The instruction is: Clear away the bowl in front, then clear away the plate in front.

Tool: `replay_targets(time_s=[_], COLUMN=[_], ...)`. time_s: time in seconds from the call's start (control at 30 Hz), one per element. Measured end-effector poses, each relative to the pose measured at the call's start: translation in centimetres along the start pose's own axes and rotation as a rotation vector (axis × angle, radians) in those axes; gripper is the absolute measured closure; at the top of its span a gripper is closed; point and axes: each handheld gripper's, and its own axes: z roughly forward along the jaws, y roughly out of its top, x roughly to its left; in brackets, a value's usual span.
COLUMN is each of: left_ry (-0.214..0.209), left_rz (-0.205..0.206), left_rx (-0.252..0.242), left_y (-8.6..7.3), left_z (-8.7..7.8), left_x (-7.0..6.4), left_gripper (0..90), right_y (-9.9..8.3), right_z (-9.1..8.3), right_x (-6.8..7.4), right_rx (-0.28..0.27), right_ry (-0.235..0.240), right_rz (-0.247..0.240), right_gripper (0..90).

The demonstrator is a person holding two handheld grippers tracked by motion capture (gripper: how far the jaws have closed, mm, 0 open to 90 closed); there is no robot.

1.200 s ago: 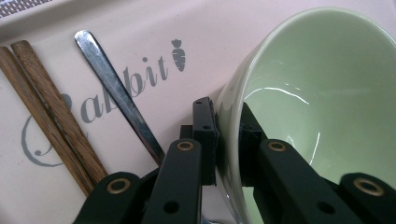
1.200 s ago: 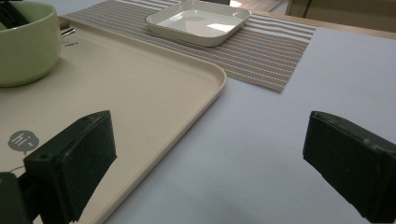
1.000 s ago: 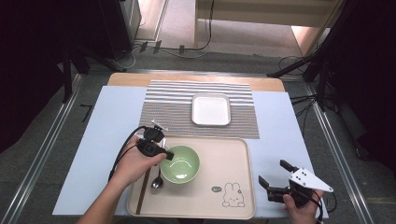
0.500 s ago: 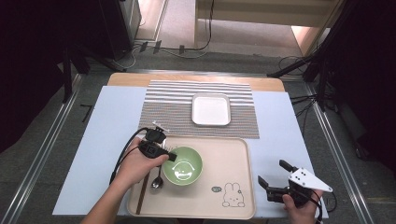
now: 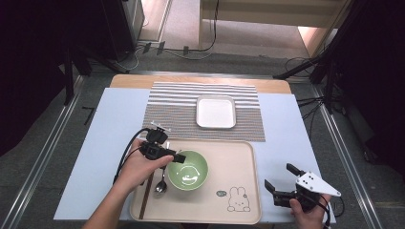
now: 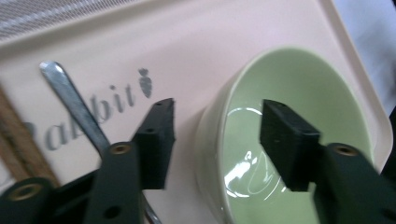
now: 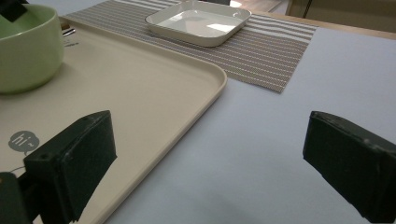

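A pale green bowl (image 5: 188,170) stands on the beige tray (image 5: 239,157), left of centre. My left gripper (image 5: 178,156) is at the bowl's left rim. In the left gripper view it (image 6: 217,112) is open and straddles the rim of the bowl (image 6: 299,93), one jaw outside the wall and one inside. A gap shows on both sides of the rim. My right gripper (image 5: 282,183) rests low over the blue mat right of the tray. In the right gripper view it (image 7: 212,140) is open with nothing between the jaws.
A metal spoon (image 5: 160,183) and brown chopsticks (image 5: 145,195) lie on the tray left of the bowl. A white square plate (image 5: 216,111) sits on the striped placemat (image 5: 172,107) behind the tray. A rabbit print (image 5: 235,199) marks the tray's front right.
My left gripper has edged a little to the right onto the bowl's rim, and the bowl has shifted slightly right. The right gripper has stayed put.
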Motion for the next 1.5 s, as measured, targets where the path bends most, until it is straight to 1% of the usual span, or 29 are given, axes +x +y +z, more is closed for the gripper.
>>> replay_targets(time_s=[0.03, 0.07, 0.1, 0.13, 0.2, 0.27, 0.37, 0.4, 0.47, 0.53, 0.63, 0.73, 0.93, 1.0, 1.07, 1.17, 1.23, 1.3, 1.37, 1.4, 1.43, 1.5], left_ry=[0.0, -0.002, 0.008, 0.016, 0.015, 0.024, 0.053, 0.061, 0.058, 0.05, 0.037, 0.041, 0.066, 0.059, 0.063, 0.061, 0.061, 0.073, 0.074, 0.077, 0.072, 0.071], left_rz=[0.0, -0.006, 0.002, 0.002, -0.001, 0.0, 0.005, 0.0, -0.005, -0.005, -0.013, -0.024, -0.024, -0.031, -0.037, -0.036, -0.043, -0.046, -0.046, -0.053, -0.063, -0.07], left_rx=[0.0, -0.008, -0.004, -0.006, -0.025, -0.034, -0.04, -0.044, -0.063, -0.07, -0.081, -0.095, -0.108, -0.12, -0.124, -0.118, -0.118, -0.112, -0.11, -0.118, -0.127, -0.135], left_y=[0.0, 0.1, 0.2, 0.3, 0.5, 0.7, 1.2, 1.4, 1.8, 2.2, 3.0, 3.8, 5.3, 5.8, 6.3, 7.0, 7.4, 7.8, 8.3, 8.6, 8.8, 9.3], left_z=[0.0, -0.4, -0.7, -0.9, -1.4, -1.8, -2.2, -2.3, -2.6, -2.7, -2.9, -3.0, -2.9, -2.9, -2.7, -2.4, -2.1, -1.8, -1.6, -1.5, -1.5, -1.3], left_x=[0.0, 0.1, 0.2, 0.2, 0.3, 0.4, 0.5, 0.6, 0.8, 1.0, 1.2, 1.3, 1.2, 1.4, 1.6, 1.7, 1.8, 1.9, 2.0, 2.0, 2.0, 2.2], left_gripper=[39.3, 39.3, 34.1, 30.2, 25.7, 21.8, 19.4, 17.6, 17.4, 16.6, 17.0, 18.8, 23.3, 25.8, 29.3, 30.9, 32.1, 32.9, 33.9, 34.3, 35.1, 36.9], right_y=[0.0, 0.0, 0.0, 0.0, 0.0, 0.0, 0.0, 0.0, 0.0, 0.0, 0.0, 0.0, 0.0, 0.0, -0.1, -0.1, -0.1, -0.1, -0.2, -0.2, -0.2, -0.2], right_z=[0.0, 0.0, 0.0, 0.0, 0.0, 0.1, 0.1, 0.1, 0.0, 0.0, -0.2, -0.2, 0.0, 0.0, -0.1, -0.1, -0.1, -0.2, -0.2, -0.3, -0.3, -0.4], right_x=[0.0, 0.0, 0.0, 0.0, 0.0, 0.0, 0.1, 0.1, 0.0, -0.1, -0.2, -0.2, -0.2, -0.2, -0.3, -0.4, -0.4, -0.4, -0.3, -0.3, -0.4, -0.5], right_rx=[0.0, 0.001, 0.002, 0.003, 0.003, 0.003, 0.006, 0.006, 0.007, 0.003, -0.001, -0.005, -0.003, 0.0, 0.001, -0.002, -0.002, -0.002, -0.002, -0.002, -0.002, -0.005], right_ry=[0.0, 0.0, 0.0, 0.0, -0.001, 0.001, 0.0, 0.001, 0.001, -0.003, -0.011, -0.009, -0.007, -0.009, -0.009, -0.011, -0.013, -0.013, -0.014, -0.012, -0.014, -0.015], right_rz=[0.0, 0.0, 0.001, 0.001, 0.003, 0.0, 0.001, 0.002, 0.003, 0.0, 0.004, 0.01, 0.012, 0.01, 0.012, 0.01, 0.017, 0.016, 0.016, 0.016, 0.014, 0.021], right_gripper=[2.6, 2.6, 2.6, 2.6, 2.6, 2.6, 2.6, 2.5, 2.6, 2.6, 2.6, 2.6, 2.6, 2.6, 2.6, 2.6, 2.6, 2.6, 2.6, 2.6, 2.6, 2.6])
